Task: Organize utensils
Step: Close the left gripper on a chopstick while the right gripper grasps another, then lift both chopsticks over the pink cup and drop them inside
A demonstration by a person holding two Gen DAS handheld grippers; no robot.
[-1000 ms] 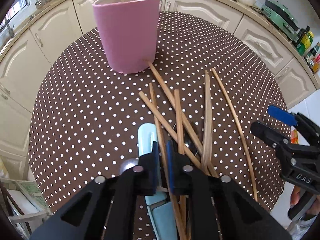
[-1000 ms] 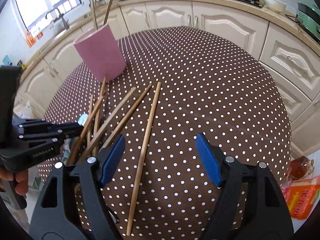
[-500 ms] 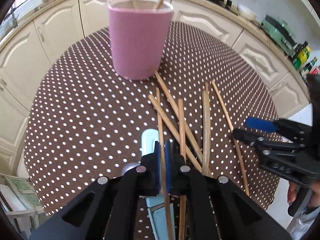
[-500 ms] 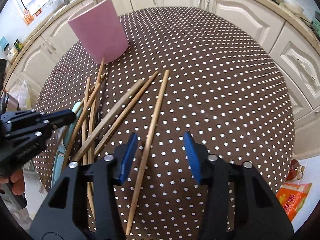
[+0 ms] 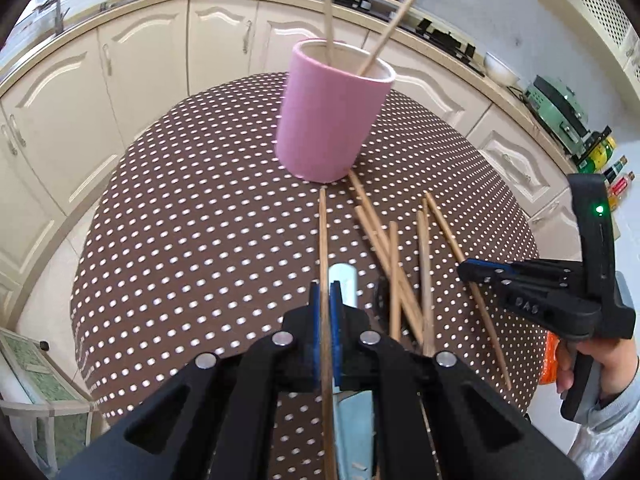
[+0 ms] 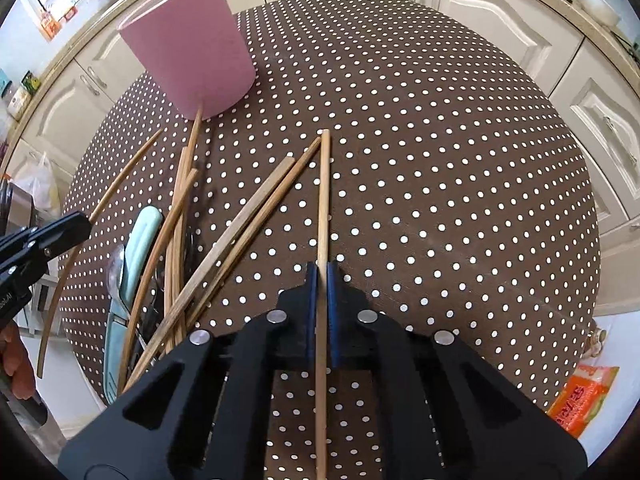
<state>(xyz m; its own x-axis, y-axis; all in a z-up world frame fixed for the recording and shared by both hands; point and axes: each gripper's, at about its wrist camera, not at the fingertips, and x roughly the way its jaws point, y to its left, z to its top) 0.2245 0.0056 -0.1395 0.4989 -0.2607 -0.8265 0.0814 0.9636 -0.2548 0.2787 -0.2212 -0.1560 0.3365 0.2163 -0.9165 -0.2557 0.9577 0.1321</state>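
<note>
Left wrist view is showing the left gripper (image 5: 325, 292) with its blue-padded jaws pinched tight on one long thin wooden chopstick (image 5: 322, 240), which is pointing forward toward the base of the tall pink cylindrical utensil cup (image 5: 331, 116), tip close to it but not touching as far as I can tell. That cup is sitting upright on the round table with the brown white-dotted cloth (image 5: 192, 216) and is already holding two sticks. Under the gripper a pale blue flat utensil handle (image 5: 343, 280) is peeking out, and just right of it a loose pile of bamboo chopsticks (image 5: 400, 248) is lying crossed on the cloth. Moving over to the right wrist view, the right gripper (image 6: 322, 276) is also clamped down, jaws nearly together, on a second straight wooden chopstick (image 6: 323, 192) that is running away from the camera at the pile's right edge, with its far tip touching another stick's tip. An orange packet (image 6: 580, 400) is sitting off the table's lower right.
</note>
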